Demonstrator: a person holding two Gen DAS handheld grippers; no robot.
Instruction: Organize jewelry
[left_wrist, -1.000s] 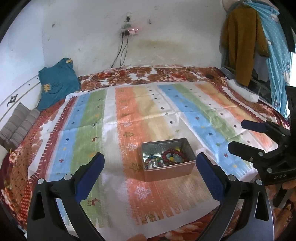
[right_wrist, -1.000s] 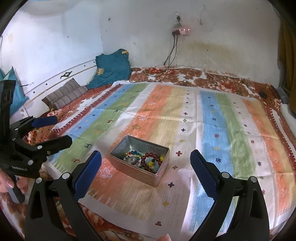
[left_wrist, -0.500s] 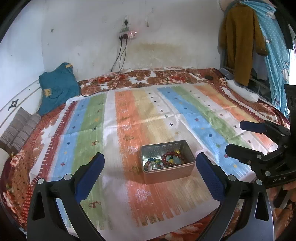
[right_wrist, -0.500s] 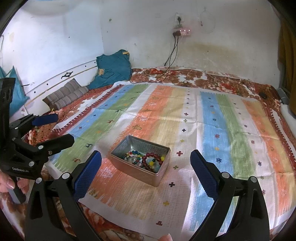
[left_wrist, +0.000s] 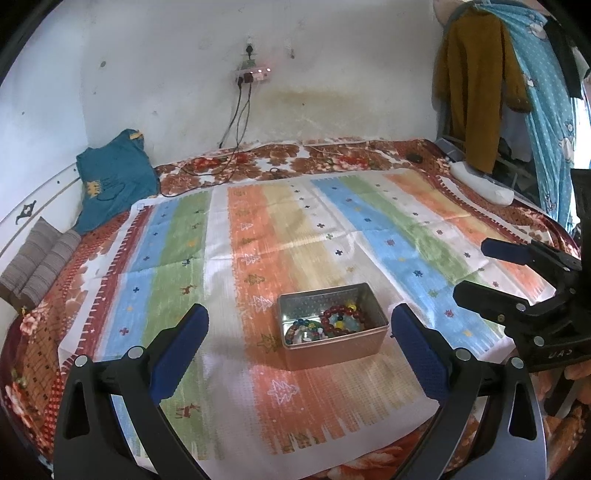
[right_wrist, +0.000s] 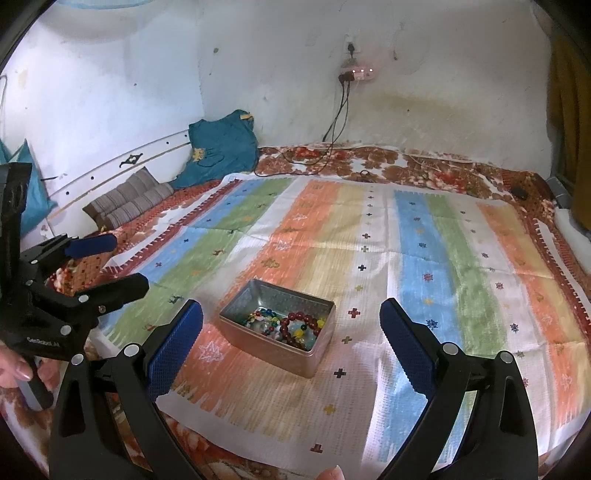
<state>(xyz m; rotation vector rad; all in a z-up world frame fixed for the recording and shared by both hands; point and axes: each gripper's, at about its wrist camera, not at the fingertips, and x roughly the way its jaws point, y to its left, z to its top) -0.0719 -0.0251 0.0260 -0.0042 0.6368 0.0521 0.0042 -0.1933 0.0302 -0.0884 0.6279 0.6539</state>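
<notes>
Beads (left_wrist: 325, 325) fill a metal tin (left_wrist: 332, 345) on the striped cloth (left_wrist: 258, 240), at 12 o'clock of both wide-apart, empty tools: left hand-held gripper (left_wrist: 299, 349), right hand-held gripper (right_wrist: 291, 343).

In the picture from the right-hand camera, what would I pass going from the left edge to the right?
The other hand-held gripper → striped cushions → teal cloth → metal tin of bead bracelets → wall socket → small dark object by the far right.

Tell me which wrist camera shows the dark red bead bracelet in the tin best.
Right wrist: the dark red bracelet shows as a nearly whole ring inside the tin. From the left wrist, the bracelet looks smaller and flatter.
</notes>
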